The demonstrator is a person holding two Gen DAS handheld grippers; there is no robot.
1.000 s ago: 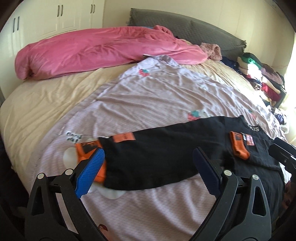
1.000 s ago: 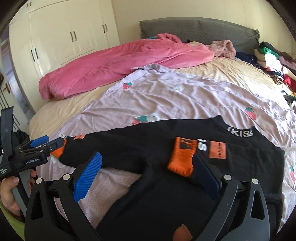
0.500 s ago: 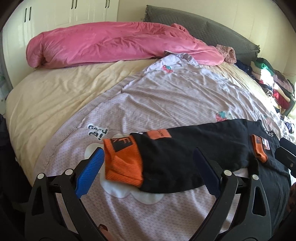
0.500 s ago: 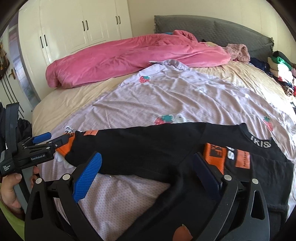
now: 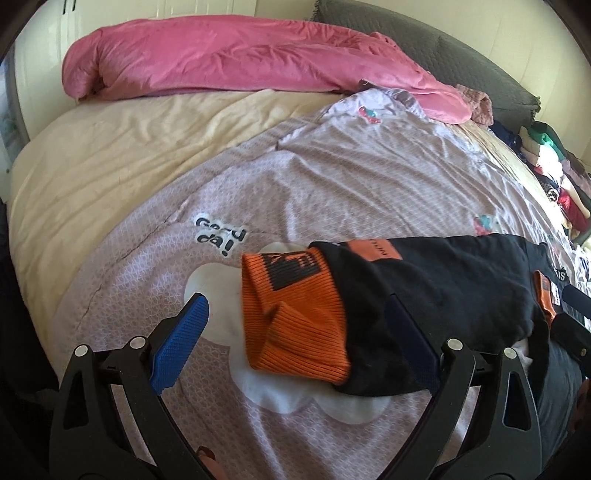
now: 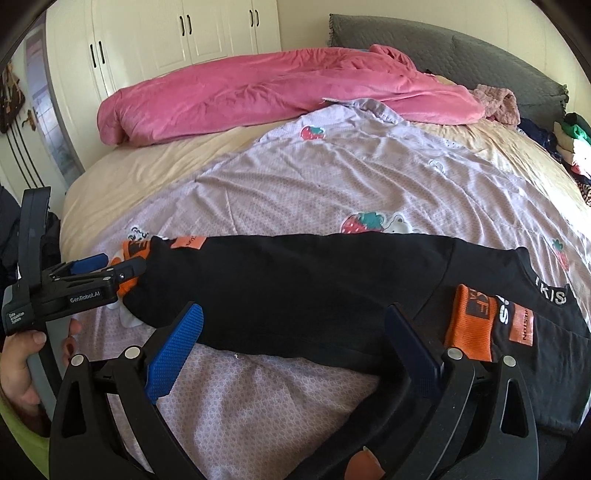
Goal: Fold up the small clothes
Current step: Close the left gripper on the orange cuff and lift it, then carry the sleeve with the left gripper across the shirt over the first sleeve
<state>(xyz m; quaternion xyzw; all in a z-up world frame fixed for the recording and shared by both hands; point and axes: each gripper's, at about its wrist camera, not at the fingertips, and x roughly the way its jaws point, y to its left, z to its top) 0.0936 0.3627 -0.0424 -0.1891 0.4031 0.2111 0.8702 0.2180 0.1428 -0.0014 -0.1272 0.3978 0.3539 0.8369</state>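
Observation:
A black sweater (image 6: 295, 288) with orange ribbed cuffs lies across a lilac quilt (image 6: 351, 184) on the bed. One sleeve stretches left; its orange cuff (image 5: 295, 314) lies between the fingers of my open left gripper (image 5: 295, 332), which hovers just above it. That gripper also shows at the left of the right wrist view (image 6: 107, 269). The other cuff (image 6: 471, 325) is folded onto the sweater's chest near the collar. My right gripper (image 6: 295, 332) is open and empty over the sweater's lower edge.
A pink duvet (image 5: 240, 59) lies along the head of the bed before a grey headboard (image 6: 443, 48). Stacked clothes (image 5: 554, 166) sit at the right edge. A cream sheet (image 5: 92, 155) covers the left side. White wardrobes (image 6: 166, 33) stand behind.
The left gripper has moved left along the sleeve toward the orange cuff, which now sits between its fingers. The right gripper has drifted left, so the chest cuff sits further right in its view.

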